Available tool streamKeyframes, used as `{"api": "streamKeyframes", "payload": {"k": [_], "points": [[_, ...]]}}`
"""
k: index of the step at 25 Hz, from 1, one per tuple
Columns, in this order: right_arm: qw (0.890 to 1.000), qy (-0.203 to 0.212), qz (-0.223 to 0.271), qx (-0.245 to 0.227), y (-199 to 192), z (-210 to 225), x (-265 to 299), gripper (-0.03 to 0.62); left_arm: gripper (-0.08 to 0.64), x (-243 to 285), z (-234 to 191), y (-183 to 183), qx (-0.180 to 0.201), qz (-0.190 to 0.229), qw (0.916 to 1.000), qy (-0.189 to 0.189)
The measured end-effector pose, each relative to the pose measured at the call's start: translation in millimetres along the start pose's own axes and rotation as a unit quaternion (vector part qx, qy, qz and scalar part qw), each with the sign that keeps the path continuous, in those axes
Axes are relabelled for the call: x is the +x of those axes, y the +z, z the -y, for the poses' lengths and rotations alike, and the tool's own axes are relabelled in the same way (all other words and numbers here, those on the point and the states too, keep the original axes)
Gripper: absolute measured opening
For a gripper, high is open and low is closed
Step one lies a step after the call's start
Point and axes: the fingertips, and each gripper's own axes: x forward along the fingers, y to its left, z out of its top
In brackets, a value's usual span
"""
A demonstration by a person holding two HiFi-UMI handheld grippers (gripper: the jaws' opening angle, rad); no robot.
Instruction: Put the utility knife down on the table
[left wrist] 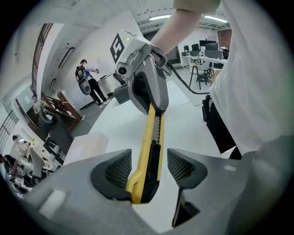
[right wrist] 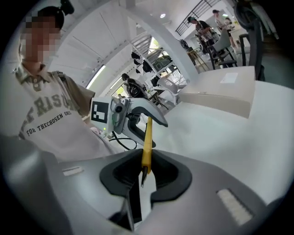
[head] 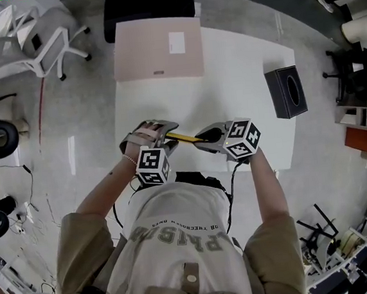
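Over the near edge of the white rectangular table (head: 243, 92), the yellow-and-black utility knife (head: 184, 136) hangs in the air, bridging the two grippers and clear of the tabletop. The right gripper (right wrist: 146, 172) has its jaws pinched on one end of the knife. The left gripper (left wrist: 147, 167) has its jaws spread; the knife's other end lies between them against one pad, clear of the other. Farther on, a black tissue box (head: 287, 92) stands by the right edge. A flat pale pink box (head: 156, 49) lies at the far edge.
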Motion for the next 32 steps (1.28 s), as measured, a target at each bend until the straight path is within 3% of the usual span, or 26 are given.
{"api": "streamKeyframes", "payload": {"k": [11, 16, 24, 32], "points": [[0.994, 0.069, -0.001, 0.081, -15.3, 9.3, 9.9, 0.061, 0.250, -8.3, 4.4, -10.4, 0.056, -0.003, 0.9971, 0.052], [0.990, 0.088, -0.008, 0.106, -17.5, 11.9, 12.1, 0.061, 0.183, -5.3, 8.7, -10.6, 0.082, -0.011, 0.9941, 0.070], [0.987, 0.100, -0.025, 0.120, -25.8, 15.0, 15.2, 0.061, 0.172, 6.1, 20.5, -15.7, 0.074, -0.034, 0.9959, 0.038], [0.992, 0.066, -0.053, 0.090, -33.7, 20.2, 24.9, 0.074, 0.170, 19.4, 26.4, -30.2, 0.051, -0.077, 0.9957, -0.007]]}}
